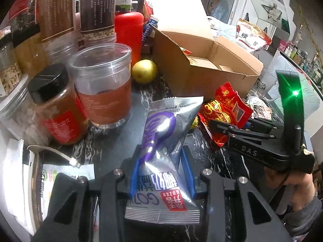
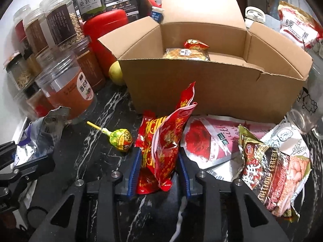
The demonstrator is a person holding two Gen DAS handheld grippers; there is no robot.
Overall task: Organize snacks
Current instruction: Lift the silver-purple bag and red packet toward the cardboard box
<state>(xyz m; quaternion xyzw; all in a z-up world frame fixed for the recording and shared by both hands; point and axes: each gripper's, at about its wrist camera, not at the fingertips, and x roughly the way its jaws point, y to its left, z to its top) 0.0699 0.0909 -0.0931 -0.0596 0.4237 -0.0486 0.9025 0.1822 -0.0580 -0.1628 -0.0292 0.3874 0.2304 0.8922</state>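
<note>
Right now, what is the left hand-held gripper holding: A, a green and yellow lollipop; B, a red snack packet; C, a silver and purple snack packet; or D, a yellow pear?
C: the left hand-held gripper has its blue fingers closed on the silver and purple snack packet, while the red snack packet sits in the right hand-held gripper and the lollipop lies on the counter.

The left gripper [image 1: 161, 173] is clamping its blue pads [image 1: 134, 173] on a crinkled silver and purple foil snack packet [image 1: 161, 141] over the dark marbled bench [image 1: 113, 139]. To its right, the right gripper [image 1: 217, 126] is touching a red and gold foil snack bag [image 1: 226, 109]. An open brown cardboard box [image 1: 201, 68] is standing behind, with a yellow round fruit [image 1: 144, 71] just beside its left wall.
</note>
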